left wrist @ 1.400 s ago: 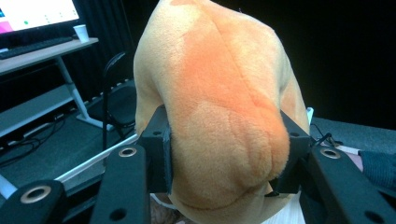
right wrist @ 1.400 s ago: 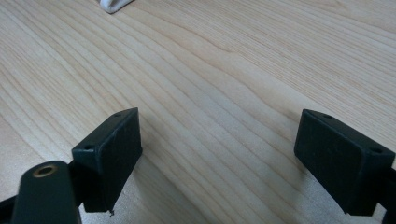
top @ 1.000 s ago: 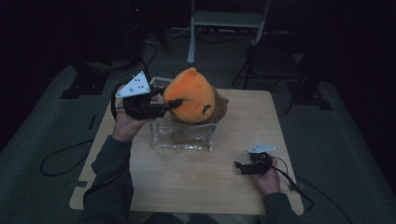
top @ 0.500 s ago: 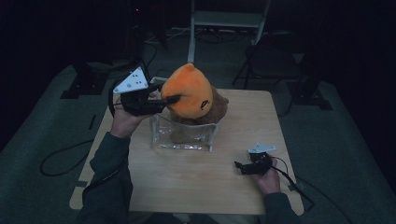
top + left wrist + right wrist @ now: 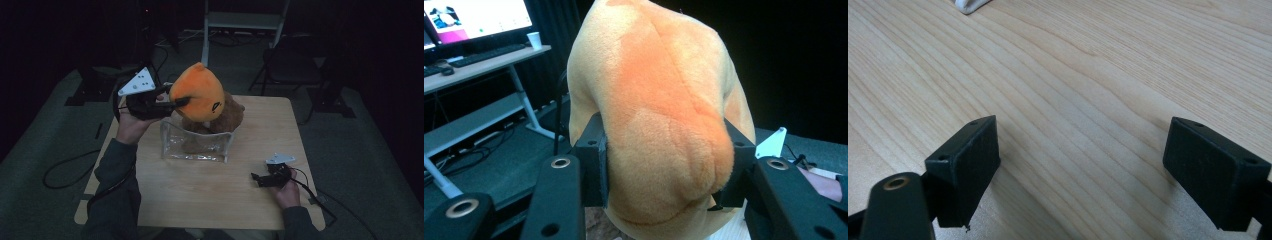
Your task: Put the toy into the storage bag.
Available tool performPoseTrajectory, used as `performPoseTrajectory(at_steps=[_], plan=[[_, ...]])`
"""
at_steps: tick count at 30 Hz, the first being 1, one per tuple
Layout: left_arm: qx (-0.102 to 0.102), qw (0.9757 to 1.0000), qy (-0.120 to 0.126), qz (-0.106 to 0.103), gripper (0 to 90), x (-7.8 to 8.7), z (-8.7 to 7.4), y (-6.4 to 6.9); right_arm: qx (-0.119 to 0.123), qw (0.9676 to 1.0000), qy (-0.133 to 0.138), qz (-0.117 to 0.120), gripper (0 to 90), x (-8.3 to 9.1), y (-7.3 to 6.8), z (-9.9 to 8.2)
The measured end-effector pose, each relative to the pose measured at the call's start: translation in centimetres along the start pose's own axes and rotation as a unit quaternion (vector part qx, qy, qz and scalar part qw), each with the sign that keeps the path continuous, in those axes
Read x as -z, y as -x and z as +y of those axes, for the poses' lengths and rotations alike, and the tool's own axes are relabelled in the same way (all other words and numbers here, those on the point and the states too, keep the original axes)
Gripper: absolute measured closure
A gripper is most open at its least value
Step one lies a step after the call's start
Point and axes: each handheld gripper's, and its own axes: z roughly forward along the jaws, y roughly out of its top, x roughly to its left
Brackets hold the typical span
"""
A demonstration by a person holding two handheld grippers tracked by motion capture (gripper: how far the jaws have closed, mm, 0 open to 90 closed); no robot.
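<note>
Orange plush toy (image 5: 196,92) held above a clear plastic pouch (image 5: 196,145), pinched between the pads of the left gripper (image 5: 172,102). Soft and light, it dents under the jaws, so a hold on its bulging middle looks safest. A brown plush (image 5: 227,116) sits in the pouch directly beneath, crowding the opening. Right of the pouch, the right gripper (image 5: 261,179) rests on the wooden table (image 5: 200,195), jaws wide apart and empty.

Orange plush toy (image 5: 659,115) of soft, fuzzy matt cloth with stitched seams, brown plush toy (image 5: 227,117) likewise furry, clear glossy plastic bag (image 5: 195,147), pale wooden bench (image 5: 1088,75) with smooth matt grain, matt black plastic fingers (image 5: 965,162)
</note>
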Motion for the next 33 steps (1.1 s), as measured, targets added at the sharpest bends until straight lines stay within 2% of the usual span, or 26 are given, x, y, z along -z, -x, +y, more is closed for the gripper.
performPoseTrajectory(at_steps=[15,33], plan=[[0.005,0.9998,-0.002,0.019,52.2,0.5,0.0,-1.0,0.000,1.0000,0.001,0.000,14.3,0.0,0.0,0.0],[0.019,0.9993,-0.004,0.031,52.2,0.7,-0.5,-2.2,0.000,1.0000,0.001,0.000,14.3,0.0,0.0,0.0]])
